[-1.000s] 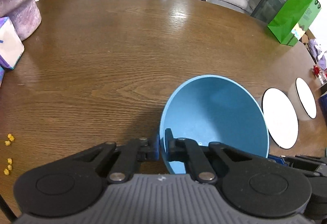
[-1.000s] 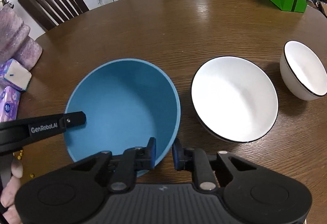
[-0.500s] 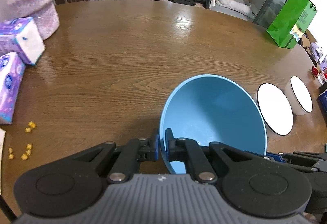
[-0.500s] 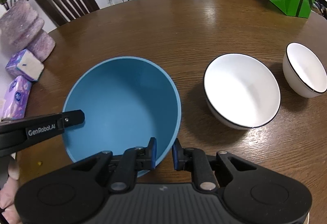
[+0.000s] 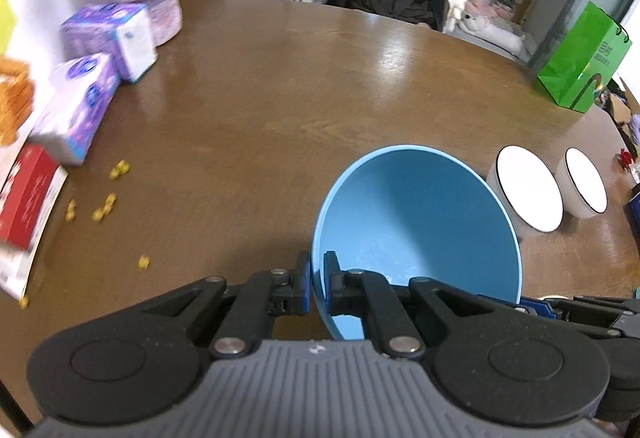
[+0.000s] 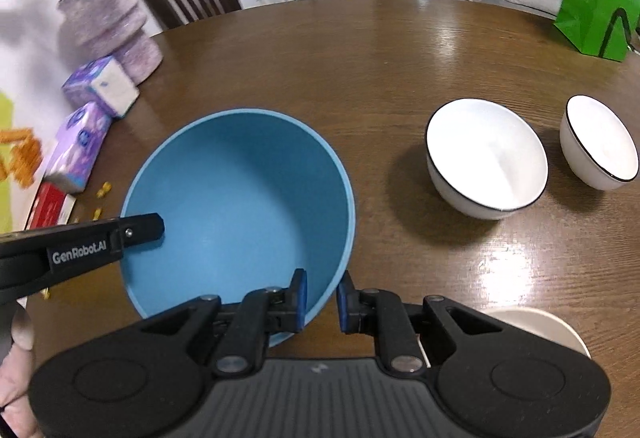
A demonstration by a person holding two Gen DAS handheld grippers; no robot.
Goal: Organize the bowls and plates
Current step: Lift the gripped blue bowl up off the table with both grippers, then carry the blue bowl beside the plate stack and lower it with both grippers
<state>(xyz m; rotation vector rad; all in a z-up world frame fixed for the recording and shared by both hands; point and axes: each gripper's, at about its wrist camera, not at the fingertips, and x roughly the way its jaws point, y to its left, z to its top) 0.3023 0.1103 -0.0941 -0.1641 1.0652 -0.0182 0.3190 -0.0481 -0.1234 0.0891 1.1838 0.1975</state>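
A large blue bowl (image 5: 416, 222) hangs between both grippers, a little above the round wooden table (image 5: 320, 86). My left gripper (image 5: 318, 286) is shut on the bowl's near rim, one pad inside and one outside. My right gripper (image 6: 322, 298) is shut on the blue bowl (image 6: 240, 198) at its near right rim. The left gripper's finger (image 6: 136, 232) shows at the bowl's left rim in the right wrist view. A larger white bowl with a black rim (image 6: 486, 158) and a smaller one (image 6: 598, 142) stand empty on the table to the right.
Purple tissue packs (image 5: 108, 38), a lilac vase (image 6: 108, 22), a red box (image 5: 24, 206) and yellow crumbs (image 5: 104, 206) crowd the table's left side. A green bag (image 5: 584, 58) stands at the far right. An off-white dish (image 6: 536, 326) lies under my right gripper.
Both grippers have risen and drawn back with the blue bowl still held. The white bowls look smaller and farther off, and the tissue packs and crumbs on the left have come into view.
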